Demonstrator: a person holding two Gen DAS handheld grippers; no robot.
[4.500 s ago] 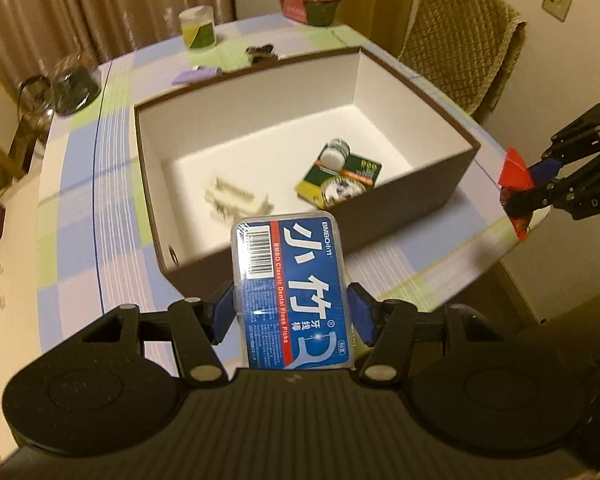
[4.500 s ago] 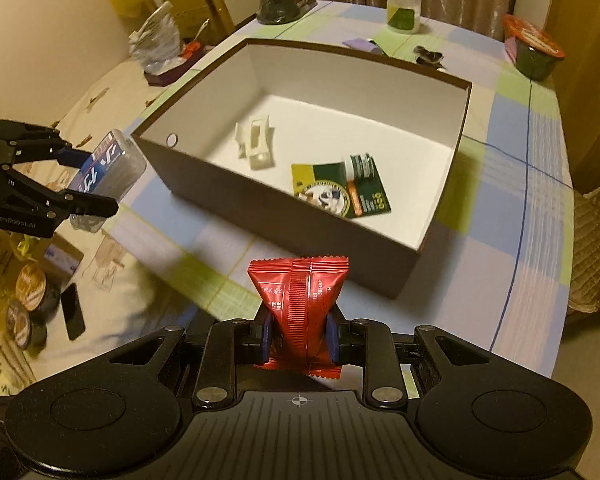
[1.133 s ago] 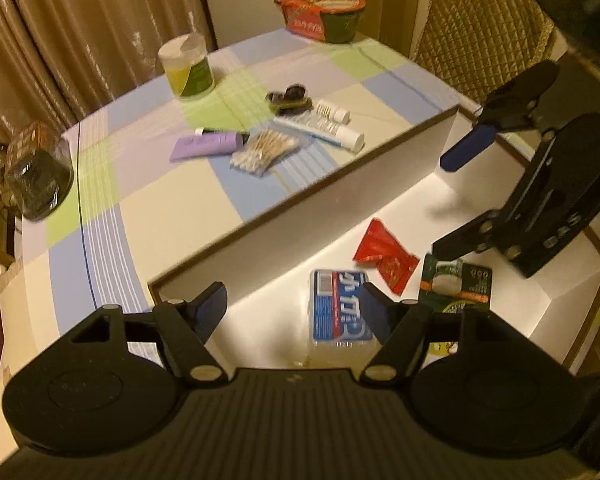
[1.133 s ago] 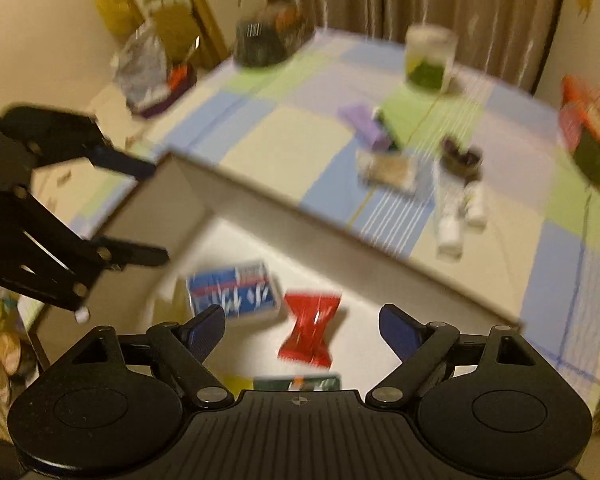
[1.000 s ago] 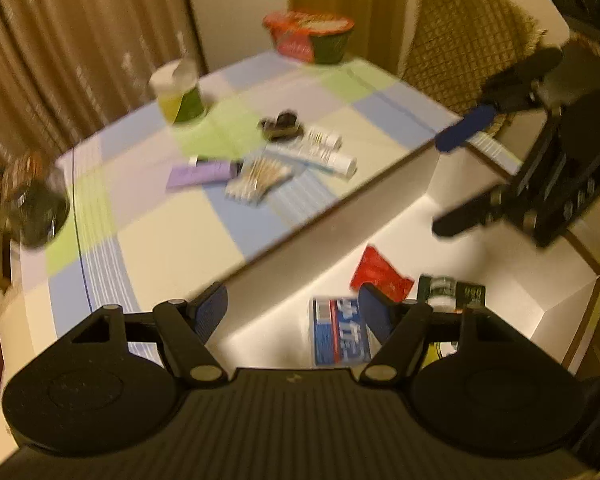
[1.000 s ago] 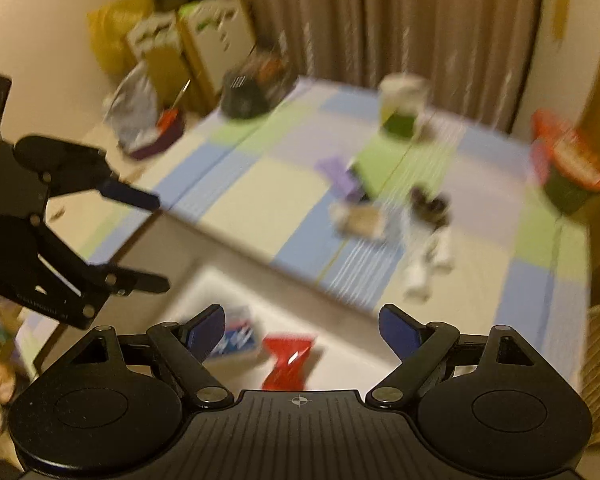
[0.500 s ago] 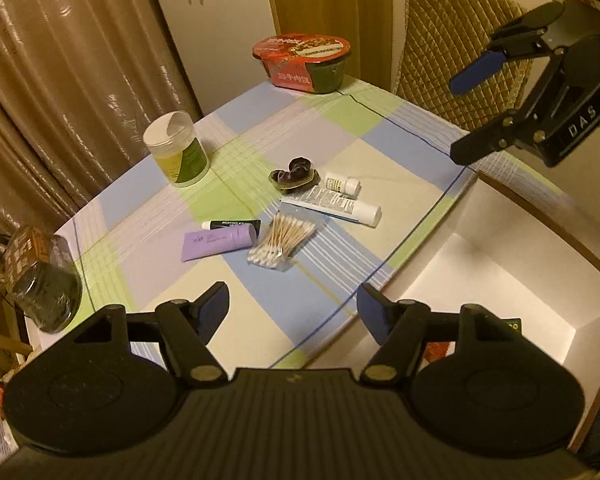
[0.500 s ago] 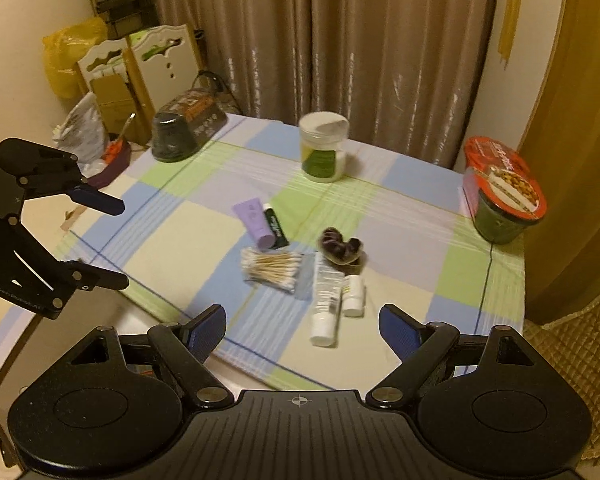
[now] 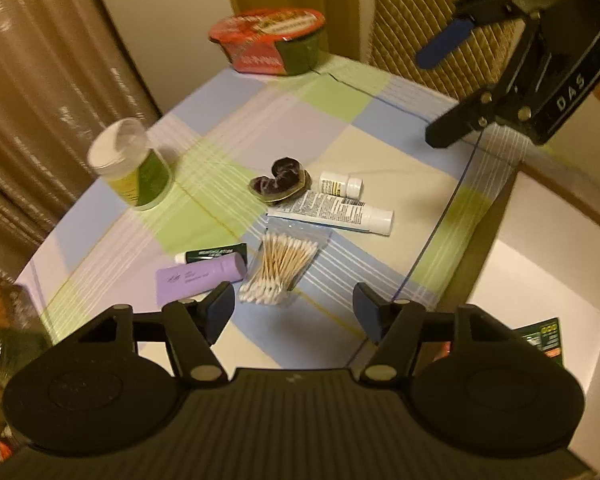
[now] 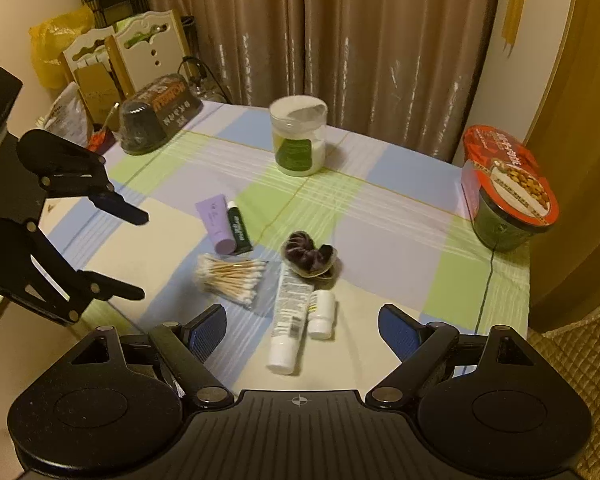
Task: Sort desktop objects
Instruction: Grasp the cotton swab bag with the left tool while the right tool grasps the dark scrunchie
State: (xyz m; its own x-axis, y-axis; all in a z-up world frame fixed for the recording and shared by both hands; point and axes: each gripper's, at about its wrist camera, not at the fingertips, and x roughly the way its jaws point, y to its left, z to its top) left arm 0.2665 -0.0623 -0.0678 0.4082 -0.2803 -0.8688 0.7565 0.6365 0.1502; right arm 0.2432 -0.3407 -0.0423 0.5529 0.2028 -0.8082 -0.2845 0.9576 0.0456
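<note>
The left claw (image 9: 294, 312) hangs empty above the tabletop (image 9: 384, 152), its jaws apart and closing with nothing between them, while the right claw (image 10: 302, 330) is spread wide and just as empty. Just past the left claw lies a clear bag of cotton swabs (image 9: 282, 266), beside it a purple tube (image 9: 200, 276) and a small dark green tube (image 9: 216, 254) side by side; beyond the swabs a long white tube (image 9: 332, 212) lies against a small white bottle (image 9: 340, 185), with a dark scrunchie (image 9: 280, 180) next to them. Farther back stand a green-labelled jar (image 9: 134, 168) and a red-lidded noodle bowl (image 9: 272, 42). Of the white box (image 9: 540, 248) only one corner of wall and floor shows at the right edge of the left view, and the claw's body covers most of what lies in it: a corner of a green card (image 9: 546, 338) and a sliver of something red are all I can make out. The jar looks smeared by motion. At the left edge a dark container (image 10: 158, 114) is cut off in the left view and clear only from the right one. A few seconds back each claw gripped something, the left a blue floss-pick box, the right a red packet; a second ago both lay inside the box under open claws, and since then both claws have swung away from the box to the loose items on the cloth.
</note>
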